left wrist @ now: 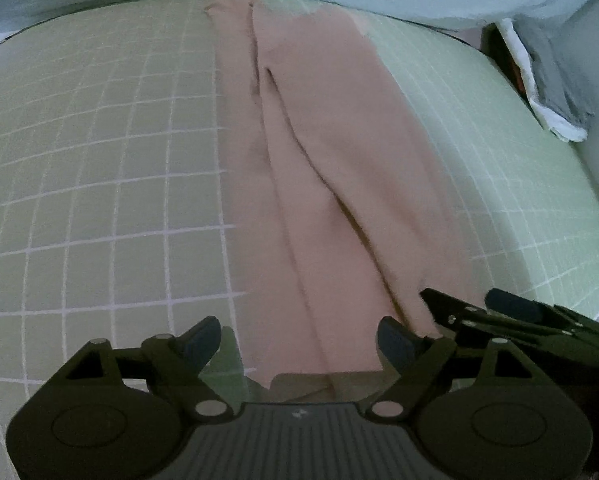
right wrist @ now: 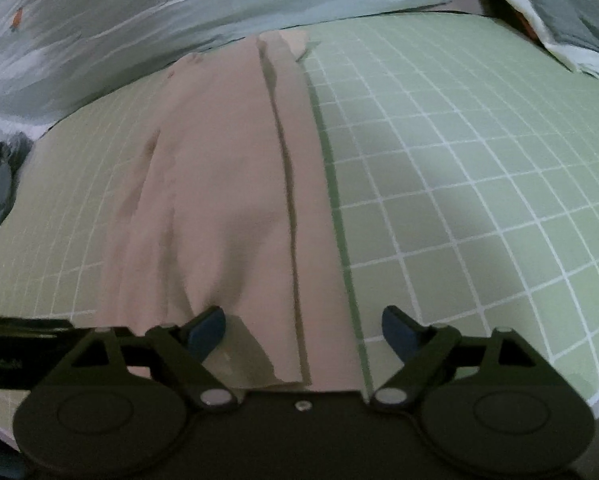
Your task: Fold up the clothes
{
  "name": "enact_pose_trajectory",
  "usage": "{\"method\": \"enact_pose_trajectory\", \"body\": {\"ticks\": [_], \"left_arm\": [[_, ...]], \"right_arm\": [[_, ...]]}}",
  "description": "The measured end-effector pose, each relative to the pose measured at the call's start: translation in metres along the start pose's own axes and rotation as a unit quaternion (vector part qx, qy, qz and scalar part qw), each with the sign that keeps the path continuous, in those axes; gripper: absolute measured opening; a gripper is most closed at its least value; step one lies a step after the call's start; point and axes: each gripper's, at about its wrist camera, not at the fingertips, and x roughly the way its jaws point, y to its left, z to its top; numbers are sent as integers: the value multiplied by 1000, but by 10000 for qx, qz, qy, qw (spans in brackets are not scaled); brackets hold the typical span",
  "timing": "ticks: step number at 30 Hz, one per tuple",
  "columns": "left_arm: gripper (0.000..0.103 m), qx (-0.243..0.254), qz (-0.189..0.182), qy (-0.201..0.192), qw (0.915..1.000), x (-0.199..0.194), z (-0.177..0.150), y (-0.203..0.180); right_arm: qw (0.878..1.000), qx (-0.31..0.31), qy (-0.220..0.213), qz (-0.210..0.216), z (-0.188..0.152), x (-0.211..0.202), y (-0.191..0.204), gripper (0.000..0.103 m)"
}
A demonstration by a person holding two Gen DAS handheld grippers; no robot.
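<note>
— Left wrist view?
— The left gripper [left wrist: 299, 338] has its jaws spread wide, holding nothing; the pink garment [left wrist: 319, 184] runs straight ahead between them across the green grid sheet [left wrist: 99, 184]. The right gripper [left wrist: 495, 312] sits just beside the right jaw.
— Right wrist view?
— Jaws equally wide, empty — the garment [right wrist: 227, 200] stretches ahead from between them.

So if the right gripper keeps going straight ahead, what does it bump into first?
Probably the pink garment: its near end lies between the open right gripper fingers, on the green grid mat. Height above it is unclear.
</note>
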Motion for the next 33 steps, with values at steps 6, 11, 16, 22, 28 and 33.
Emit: {"method": "enact_pose_trajectory", "body": {"ticks": [6, 11, 16, 22, 28, 33], "left_arm": [[77, 16, -63, 87, 9999, 11, 3, -5], [48, 408, -281, 11, 9988, 12, -2, -12], [14, 46, -831, 202, 9963, 17, -2, 4], [13, -627, -1905, 507, 9784, -24, -17, 32], [12, -250, -2553, -327, 9660, -127, 15, 25], [12, -254, -2851, -1189, 9508, -190, 53, 15]], "right_arm": [[9994, -328, 84, -101, 3, 4, 10, 86], [9975, -523, 193, 445, 5, 0, 13, 21], [9965, -10, 358, 755, 6, 0, -5, 14], [9891, 202, 730, 1260, -5, -44, -25, 13], [9736, 395, 353, 2219, 31, -130, -42, 13], [9614, 218, -413, 2712, 92, -184, -40, 13]]}}
